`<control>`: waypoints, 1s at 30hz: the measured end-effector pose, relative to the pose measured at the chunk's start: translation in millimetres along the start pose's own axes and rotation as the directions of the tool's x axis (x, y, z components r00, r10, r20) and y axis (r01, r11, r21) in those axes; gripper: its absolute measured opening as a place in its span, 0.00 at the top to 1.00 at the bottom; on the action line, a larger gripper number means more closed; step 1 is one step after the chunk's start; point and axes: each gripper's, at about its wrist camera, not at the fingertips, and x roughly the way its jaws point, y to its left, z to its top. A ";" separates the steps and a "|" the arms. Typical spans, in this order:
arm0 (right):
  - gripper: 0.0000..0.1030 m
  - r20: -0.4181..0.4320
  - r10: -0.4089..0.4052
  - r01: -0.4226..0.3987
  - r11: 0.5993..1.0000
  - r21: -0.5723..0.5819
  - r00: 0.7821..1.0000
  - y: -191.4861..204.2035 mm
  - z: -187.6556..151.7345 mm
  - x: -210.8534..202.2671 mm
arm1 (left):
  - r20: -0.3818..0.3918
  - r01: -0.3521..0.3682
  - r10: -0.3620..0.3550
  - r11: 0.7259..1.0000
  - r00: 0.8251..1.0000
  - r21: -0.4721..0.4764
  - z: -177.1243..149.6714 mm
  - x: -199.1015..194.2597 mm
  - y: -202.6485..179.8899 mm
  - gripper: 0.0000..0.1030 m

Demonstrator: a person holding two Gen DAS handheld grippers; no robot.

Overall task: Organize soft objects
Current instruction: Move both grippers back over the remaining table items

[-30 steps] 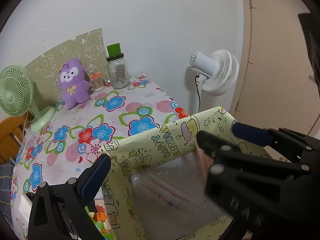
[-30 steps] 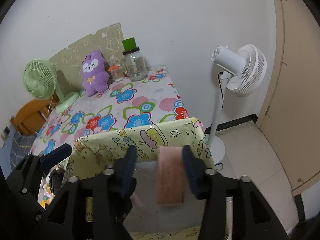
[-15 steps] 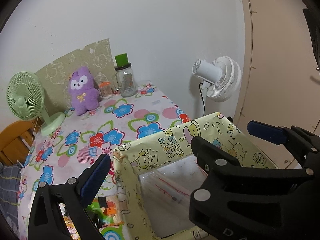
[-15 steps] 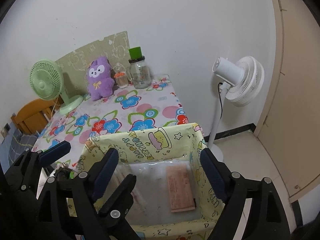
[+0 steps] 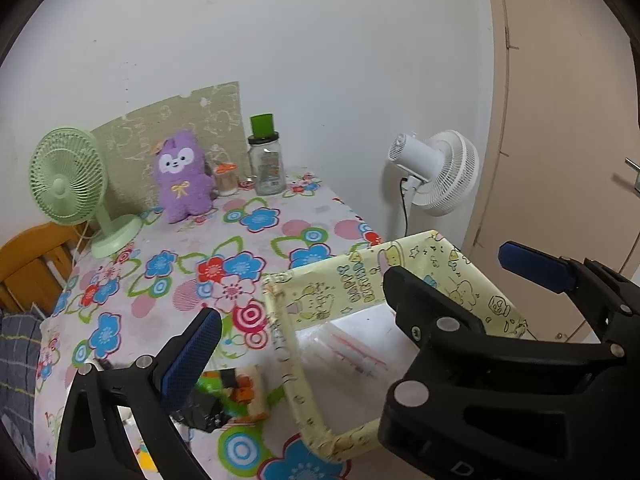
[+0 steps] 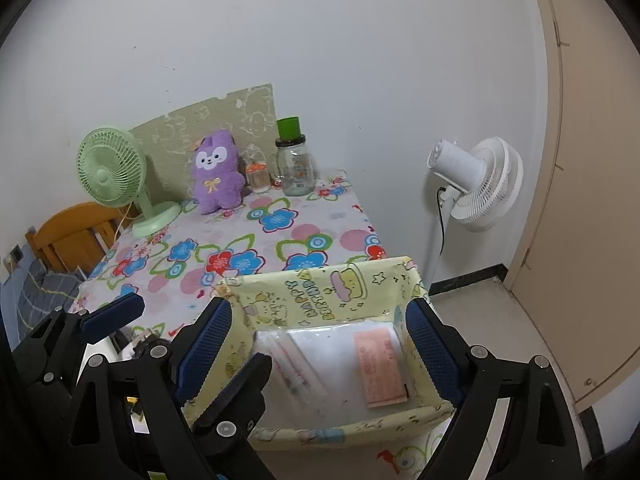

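Note:
A yellow cartoon-print fabric box point(image 6: 320, 300) sits at the table's near right corner; it also shows in the left wrist view point(image 5: 340, 288). Inside lie a pink flat pack point(image 6: 380, 368) and a clear plastic bag point(image 6: 296, 364). My right gripper point(image 6: 320, 344) is open and empty above the box, its jaws wide apart. My left gripper point(image 5: 360, 296) is open and empty above the box's left wall. A green-and-orange soft item point(image 5: 236, 392) lies on the cloth left of the box. A purple plush toy point(image 6: 216, 172) stands at the back.
A floral tablecloth point(image 6: 248, 240) covers the table. A green desk fan point(image 6: 116, 176), a glass jar with a green lid point(image 6: 296, 168) and a small orange-lidded jar point(image 6: 258, 178) stand at the back. A white pedestal fan point(image 6: 476, 184) stands right of the table. A wooden chair point(image 6: 72, 236) is at the left.
My right gripper opened and let go of the pink pack, which now lies in the box. Both grippers have pulled back and up from the box.

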 end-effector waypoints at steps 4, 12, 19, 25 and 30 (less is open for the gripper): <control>0.12 0.020 0.004 -0.004 1.000 -0.013 1.000 11.4 -0.8 -7.0 | 0.013 -0.011 0.011 1.000 1.000 -0.004 -3.0 -9.9 8.0 0.00; 0.12 0.040 0.009 -0.008 0.999 -0.036 0.999 37.5 -3.2 -20.9 | 0.034 -0.027 0.028 1.000 0.999 -0.013 -10.7 -28.9 27.2 0.00; 0.12 0.050 0.014 -0.011 0.998 -0.062 0.999 63.1 -8.1 -30.3 | 0.053 -0.044 0.046 0.998 0.998 -0.043 -20.4 -43.1 48.2 0.00; 0.12 0.048 0.037 -0.033 0.996 -0.078 0.998 86.9 -13.9 -32.7 | 0.055 -0.060 0.063 0.996 0.996 -0.066 -30.3 -51.8 69.4 0.00; 0.12 0.042 0.064 -0.060 0.995 -0.078 0.997 107.2 -19.2 -31.4 | 0.057 -0.078 0.083 0.994 0.995 -0.078 -38.9 -59.2 86.6 0.00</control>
